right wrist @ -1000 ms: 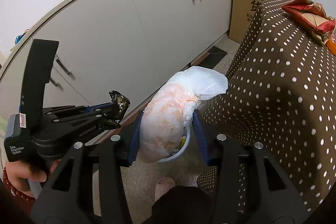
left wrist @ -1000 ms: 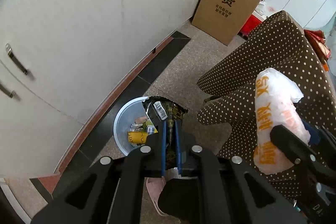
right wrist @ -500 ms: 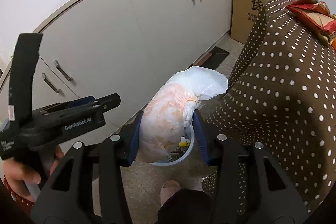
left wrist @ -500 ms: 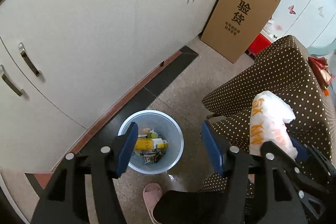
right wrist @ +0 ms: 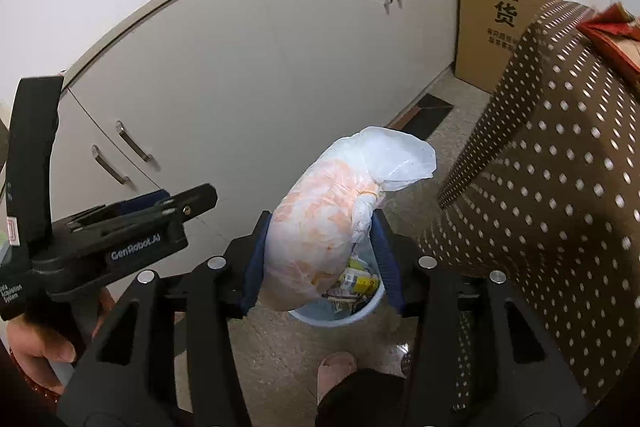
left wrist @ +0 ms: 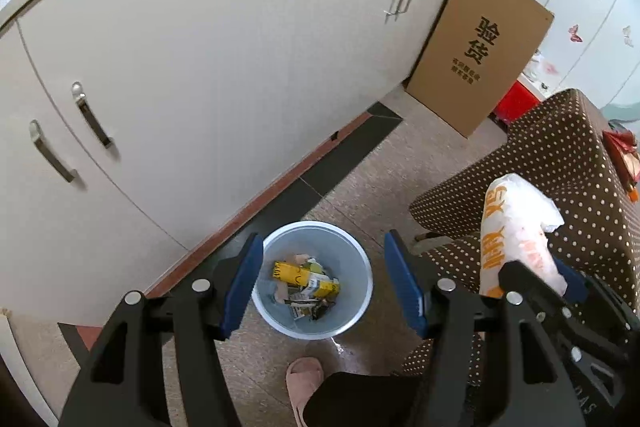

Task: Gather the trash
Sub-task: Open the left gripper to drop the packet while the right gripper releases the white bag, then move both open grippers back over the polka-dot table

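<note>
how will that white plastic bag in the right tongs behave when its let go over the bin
The white plastic bag looks soft and bulging between the right tongs, so probably light and squashy. Its loose top is floppy. It should drop limply into the bin, not roll.

Thin glossy crinkled plastic bag [right wrist: 340,223], smooth plastic bin [left wrist: 352,319], matt cardboard box [left wrist: 480,47], polka-dot cloth cover [right wrist: 560,187], speckled stone-look floor [left wrist: 380,179], brushed metal cabinet hdls [left wrist: 93,117].
</note>
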The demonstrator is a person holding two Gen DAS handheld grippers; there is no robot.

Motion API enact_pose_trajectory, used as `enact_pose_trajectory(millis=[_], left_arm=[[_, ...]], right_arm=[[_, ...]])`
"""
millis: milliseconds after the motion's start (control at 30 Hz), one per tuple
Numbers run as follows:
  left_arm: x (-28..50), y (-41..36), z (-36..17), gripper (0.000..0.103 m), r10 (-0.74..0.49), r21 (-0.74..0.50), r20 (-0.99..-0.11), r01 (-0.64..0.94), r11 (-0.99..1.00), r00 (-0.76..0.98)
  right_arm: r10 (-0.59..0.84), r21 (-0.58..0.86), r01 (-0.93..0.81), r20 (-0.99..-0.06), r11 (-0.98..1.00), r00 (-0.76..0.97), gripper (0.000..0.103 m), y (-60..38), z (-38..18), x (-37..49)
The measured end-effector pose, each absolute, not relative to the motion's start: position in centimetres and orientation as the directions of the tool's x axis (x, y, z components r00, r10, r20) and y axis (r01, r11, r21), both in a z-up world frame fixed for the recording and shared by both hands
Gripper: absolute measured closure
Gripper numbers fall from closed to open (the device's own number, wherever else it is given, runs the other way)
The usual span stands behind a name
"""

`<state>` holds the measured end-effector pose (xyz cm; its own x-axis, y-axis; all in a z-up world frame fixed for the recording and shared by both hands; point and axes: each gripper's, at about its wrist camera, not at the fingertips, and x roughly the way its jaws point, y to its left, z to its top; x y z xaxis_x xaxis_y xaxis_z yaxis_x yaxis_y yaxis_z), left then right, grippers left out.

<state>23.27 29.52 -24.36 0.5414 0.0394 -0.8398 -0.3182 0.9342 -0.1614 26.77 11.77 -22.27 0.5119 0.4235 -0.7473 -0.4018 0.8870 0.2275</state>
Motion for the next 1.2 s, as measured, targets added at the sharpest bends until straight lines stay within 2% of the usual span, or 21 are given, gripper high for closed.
enact_pose_trajectory(millis=[33, 67, 100, 200, 633, 1000, 1200], left_arm=[[23.1, 29.6, -24.2, 0.041, 0.049, -0.157, -0.839, -0.327, 0.932, 0.542], [22.9, 29.8, -24.0, 0.041, 0.064, -0.149, -0.838, -0.339, 0.929, 0.543], [22.9, 29.9, -23.8, 0.041, 0.079, -0.138, -0.837, -0.349, 0.927, 0.542], [22.6, 29.9, -22.9, 0.041, 0.132, -0.086, -0.828, -0.357, 0.930, 0.544], [21.7, 26.8, -18.8, 0.039, 0.108, -0.107, -0.782, -0.303, 0.947, 0.614], [21.4, 21.2, -13.3, 0.036, 0.011, -0.166, -0.711, -0.183, 0.969, 0.703], [23.3, 14.8, -11.0, 0.036, -0.072, -0.141, -0.680, -0.033, 0.989, 0.729]], right_arm=[[0.454, 0.248, -0.420, -0.730, 0.873, 0.511, 0.035, 11.9, -22.3, 27.0], [0.470, 0.257, -0.433, -0.720, 0.864, 0.510, 0.030, 12.1, -22.3, 27.2], [0.455, 0.239, -0.430, -0.721, 0.871, 0.522, 0.028, 12.3, -22.4, 27.5], [0.455, 0.241, -0.424, -0.715, 0.873, 0.531, 0.028, 12.1, -22.3, 27.9], [0.453, 0.242, -0.405, -0.676, 0.882, 0.581, 0.028, 8.8, -18.2, 25.5], [0.478, 0.327, -0.349, -0.577, 0.878, 0.662, 0.028, 2.2, -12.6, 23.5], [0.403, 0.332, -0.252, -0.552, 0.909, 0.730, 0.028, -3.9, -10.8, 22.8]])
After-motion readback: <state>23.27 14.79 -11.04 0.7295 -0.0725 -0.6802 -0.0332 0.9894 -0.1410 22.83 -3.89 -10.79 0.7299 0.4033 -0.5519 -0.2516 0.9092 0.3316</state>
